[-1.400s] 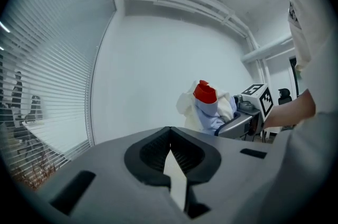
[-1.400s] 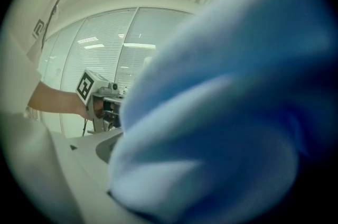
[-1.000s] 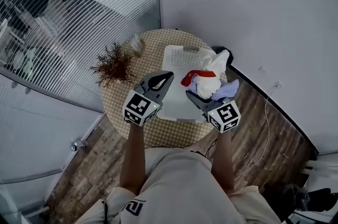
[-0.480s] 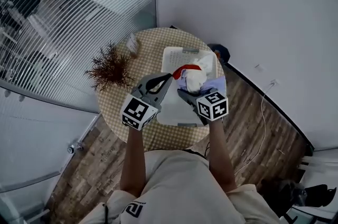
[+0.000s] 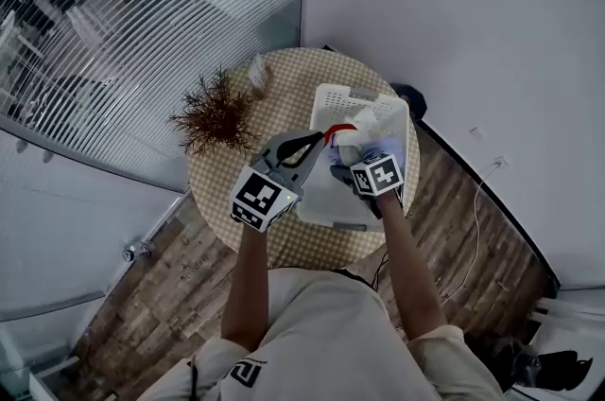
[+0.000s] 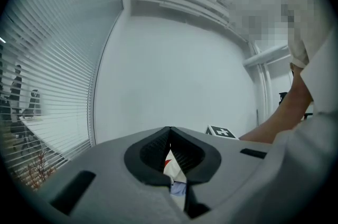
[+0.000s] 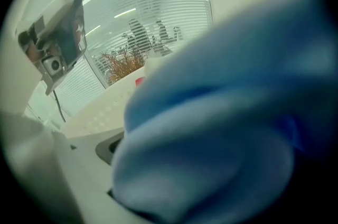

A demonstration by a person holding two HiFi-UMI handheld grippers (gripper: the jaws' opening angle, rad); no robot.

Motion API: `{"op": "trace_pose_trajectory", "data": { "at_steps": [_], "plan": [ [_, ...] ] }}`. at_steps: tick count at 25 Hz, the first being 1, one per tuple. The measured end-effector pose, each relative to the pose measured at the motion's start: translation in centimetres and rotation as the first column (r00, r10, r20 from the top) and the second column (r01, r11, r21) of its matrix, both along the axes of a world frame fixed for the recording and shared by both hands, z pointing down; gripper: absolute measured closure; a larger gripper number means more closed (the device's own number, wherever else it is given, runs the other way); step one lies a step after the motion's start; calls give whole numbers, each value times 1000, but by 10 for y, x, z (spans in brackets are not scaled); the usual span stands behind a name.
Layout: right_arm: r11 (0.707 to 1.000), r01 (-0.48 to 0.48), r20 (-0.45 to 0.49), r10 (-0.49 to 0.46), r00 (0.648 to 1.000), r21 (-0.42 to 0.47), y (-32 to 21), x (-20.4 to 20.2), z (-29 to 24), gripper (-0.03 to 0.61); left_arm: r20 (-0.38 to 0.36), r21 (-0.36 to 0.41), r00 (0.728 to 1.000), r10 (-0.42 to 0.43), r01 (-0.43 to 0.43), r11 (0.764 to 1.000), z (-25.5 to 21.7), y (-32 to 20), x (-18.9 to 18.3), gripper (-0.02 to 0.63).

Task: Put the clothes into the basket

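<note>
Table: a round top (image 5: 288,96) under a checked cloth, seen from steeply above.
Right forearm: the right forearm (image 5: 406,267) is bare and reaches forward from the body and over the near rim of the basket, wrist bent so that the tool points steeply down.
Left forearm: the left forearm (image 5: 248,286) is bare and stretched forward over the near part of the table, carrying its tool about level.
Basket: the white, perforated basket (image 5: 326,200) stands on the right half of the table.
Right gripper: the right gripper (image 5: 345,165) has its jaws spread wide around the bundle of clothes and grips it; its marker cube faces up.
Left gripper: the left gripper (image 5: 314,137) has its jaws closed tip to tip with nothing pinched; the tips sit just beside the red strip.
Clothes: the clothes (image 5: 364,130) are a crumpled bundle inside the basket's outline, in its far right part; whether it rests on the bottom I cannot tell.
Colours: a white lump at the far side, a red strip to its left, and pale blue cloth beside the cube; the blue fills the right gripper view.
</note>
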State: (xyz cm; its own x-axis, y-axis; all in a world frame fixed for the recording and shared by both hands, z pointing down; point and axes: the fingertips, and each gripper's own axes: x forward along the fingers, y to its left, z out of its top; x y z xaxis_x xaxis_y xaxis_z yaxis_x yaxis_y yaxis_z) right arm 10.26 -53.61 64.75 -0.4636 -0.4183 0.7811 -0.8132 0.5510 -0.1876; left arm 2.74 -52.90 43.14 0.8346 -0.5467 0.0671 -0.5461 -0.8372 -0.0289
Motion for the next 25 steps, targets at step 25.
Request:
{"op": "trace_pose_trajectory", "data": {
  "at_steps": [25],
  "plan": [
    [982,3,-14,0,1000,188,-25,-3,-40,98,-11,-31,1000,-21,20,999,13,-5,-13,603]
  ]
}}
